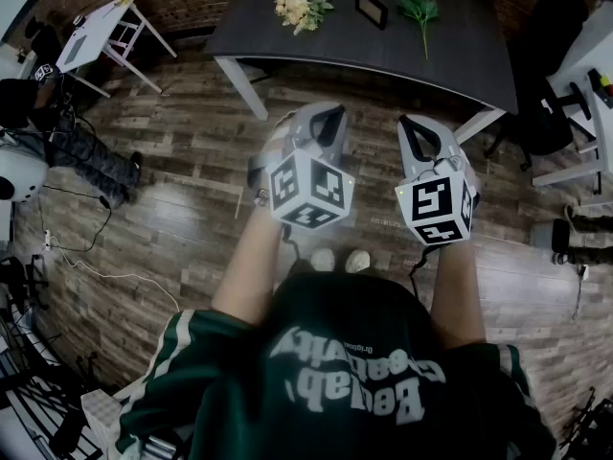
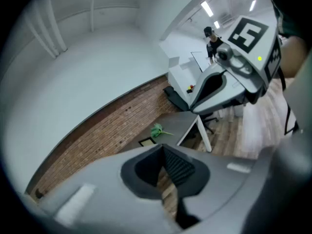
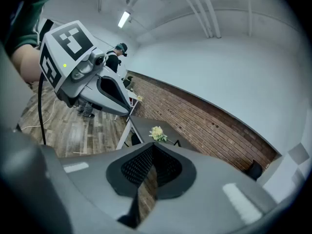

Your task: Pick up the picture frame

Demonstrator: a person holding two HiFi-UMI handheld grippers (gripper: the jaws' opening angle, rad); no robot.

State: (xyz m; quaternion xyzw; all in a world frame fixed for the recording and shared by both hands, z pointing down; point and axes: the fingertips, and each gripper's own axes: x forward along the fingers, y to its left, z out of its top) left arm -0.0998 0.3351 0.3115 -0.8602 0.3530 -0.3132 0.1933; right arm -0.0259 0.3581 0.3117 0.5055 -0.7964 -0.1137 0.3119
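The picture frame (image 1: 372, 8) is small and dark and lies on the dark table (image 1: 287, 44), between a pale yellow bouquet (image 1: 302, 10) and a green sprig (image 1: 420, 10). Both grippers hang over the wood floor, short of the table's near edge. My left gripper (image 1: 324, 115) is shut with nothing in it, and so is my right gripper (image 1: 415, 127). In the left gripper view the jaws (image 2: 163, 147) meet, with the frame (image 2: 147, 142) and sprig (image 2: 157, 129) far beyond. The right gripper view shows closed jaws (image 3: 152, 146) and the bouquet (image 3: 157, 133) past them.
A white side table (image 1: 96, 27) stands at the far left and a black office chair (image 1: 546, 113) at the table's right end. A seated person's legs (image 1: 86, 156) and cables (image 1: 86, 257) are on the floor at the left.
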